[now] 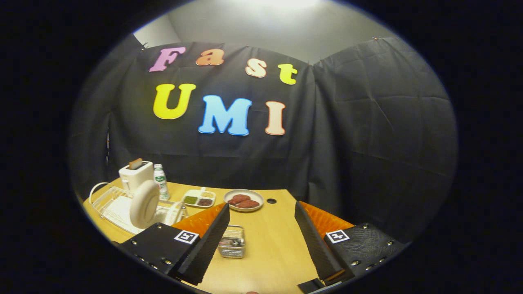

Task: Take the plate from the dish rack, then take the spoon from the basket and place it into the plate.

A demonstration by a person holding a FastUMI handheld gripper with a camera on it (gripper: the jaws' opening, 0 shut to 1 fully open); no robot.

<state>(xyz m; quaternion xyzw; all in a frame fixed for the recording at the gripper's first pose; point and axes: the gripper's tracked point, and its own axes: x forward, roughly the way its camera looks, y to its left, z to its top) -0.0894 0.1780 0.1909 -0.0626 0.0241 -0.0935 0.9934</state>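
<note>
A cream plate (144, 204) stands on edge in the white wire dish rack (107, 201), to the left of and beyond my left finger. A small wire basket (232, 241) sits on the wooden table (269, 249) just ahead, close to the left finger; something metallic lies inside it, likely the spoon, too small to make out. My gripper (261, 232) is open, held above the table, with nothing between its fingers.
A white toaster (135, 173) and a small bottle (161, 181) stand behind the rack. A divided tray of food (199, 198) and a plate with brown patties (244, 200) sit at the table's far side, near a round cable hole (271, 201). Black cloth walls close the booth.
</note>
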